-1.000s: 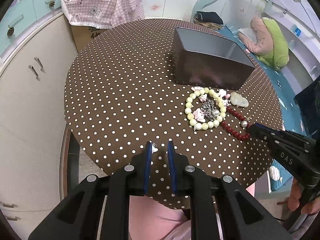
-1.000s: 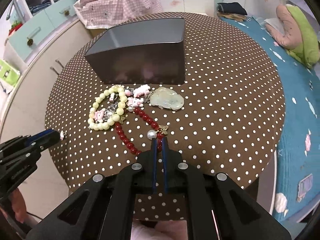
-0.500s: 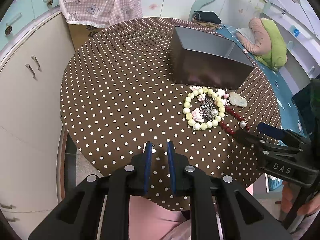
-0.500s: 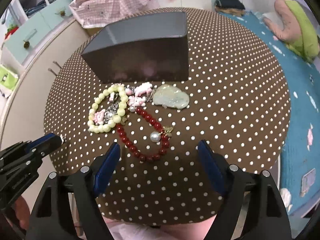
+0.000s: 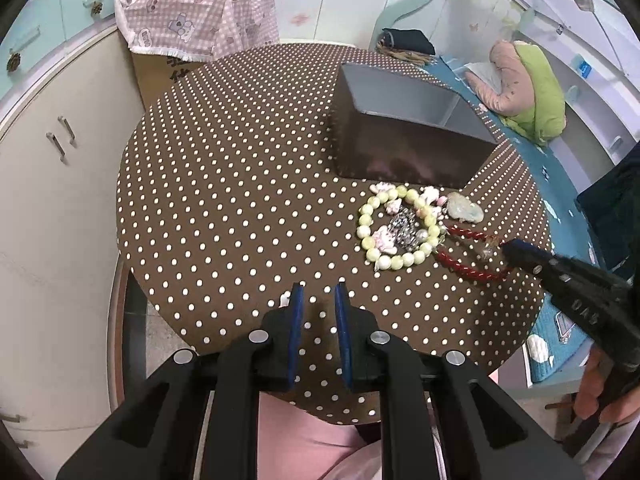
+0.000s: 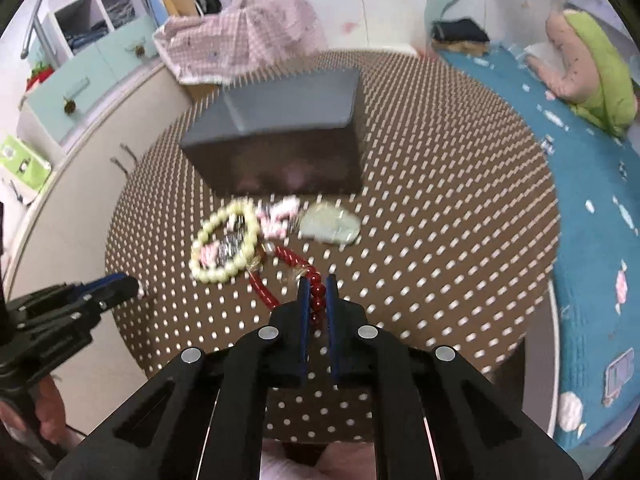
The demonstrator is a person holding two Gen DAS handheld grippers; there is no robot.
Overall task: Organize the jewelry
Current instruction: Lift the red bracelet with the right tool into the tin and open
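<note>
A pile of jewelry lies on the polka-dot round table (image 5: 224,184) in front of a dark open box (image 5: 404,136). It holds a pale green bead bracelet (image 5: 396,232), a red bead bracelet (image 6: 296,276), pink charms (image 6: 276,216) and a jade pendant (image 6: 330,226). My right gripper (image 6: 316,284) is shut on the red bead bracelet, whose beads sit between its blue pads; it also shows in the left wrist view (image 5: 516,252). My left gripper (image 5: 318,292) hovers over the table's near edge with its jaws slightly apart and nothing between them.
White cupboards (image 5: 48,168) stand left of the table. A pink checked cloth (image 5: 200,12) covers a carton behind it. A blue mat (image 6: 592,208) with a pink-and-green cushion (image 6: 588,68) lies on the right. The box (image 6: 280,140) stands just behind the jewelry.
My right gripper opened wide half a second ago, then moved forward and closed on the red bead bracelet. My left gripper stayed over the table's near edge.
</note>
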